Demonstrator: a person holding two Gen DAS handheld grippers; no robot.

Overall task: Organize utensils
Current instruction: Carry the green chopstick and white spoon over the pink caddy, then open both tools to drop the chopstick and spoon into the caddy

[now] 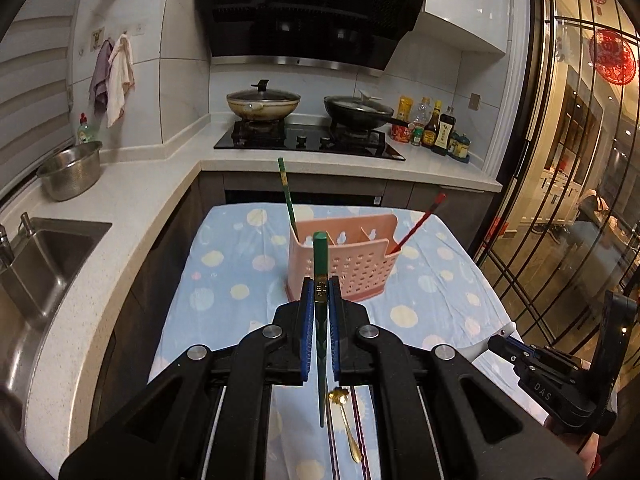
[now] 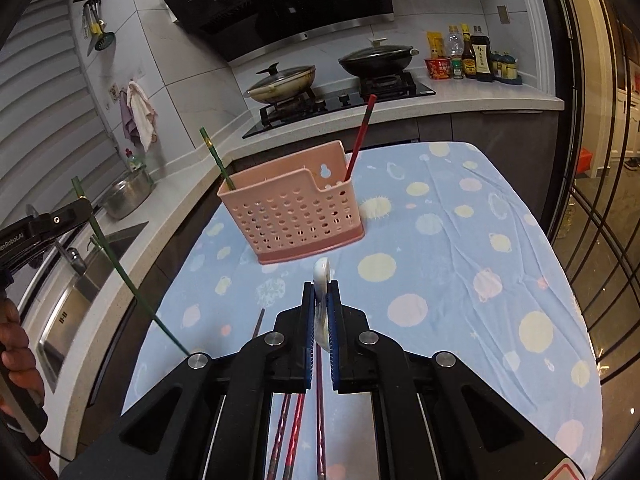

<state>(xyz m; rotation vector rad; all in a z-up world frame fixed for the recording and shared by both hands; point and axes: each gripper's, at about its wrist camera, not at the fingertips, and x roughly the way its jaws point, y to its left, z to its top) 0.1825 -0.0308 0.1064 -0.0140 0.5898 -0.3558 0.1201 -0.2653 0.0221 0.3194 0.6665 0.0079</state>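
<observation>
1. While gripping a green chopstick (image 1: 320,264) between closed pads, left claw (image 1: 319,300) hovering above the tablecloth (image 1: 224,280), with the pink basket (image 1: 340,264) straight ahead and slightly below.
2. Pointing the chopstick's long axis nearly in line with the fingers, thick end forward toward the basket, thin end trailing back under the claw.
3. Clamping a white spoon (image 2: 322,280) in the right claw (image 2: 320,300), jaws closed on it, one rounded end poking out ahead of the pads; which end, hard to tell.
4. Facing the basket from the right claw too, ahead and a little to its left, well apart from the fingertips.
5. Already standing in the basket: another green chopstick (image 1: 287,196) at the left end, a red chopstick (image 1: 420,222) at the right end, both leaning outward.
6. Lying beneath the claws on the cloth: a gold spoon (image 1: 347,424) and several dark red chopsticks (image 2: 294,436), not yet sorted.
7. Judging the left claw as nearer and better lined up; likely needing to tip the chopstick upright over the left compartment beside its green mate before lowering.
8. Risking a snag on the basket rim if lowered while slanted.
</observation>
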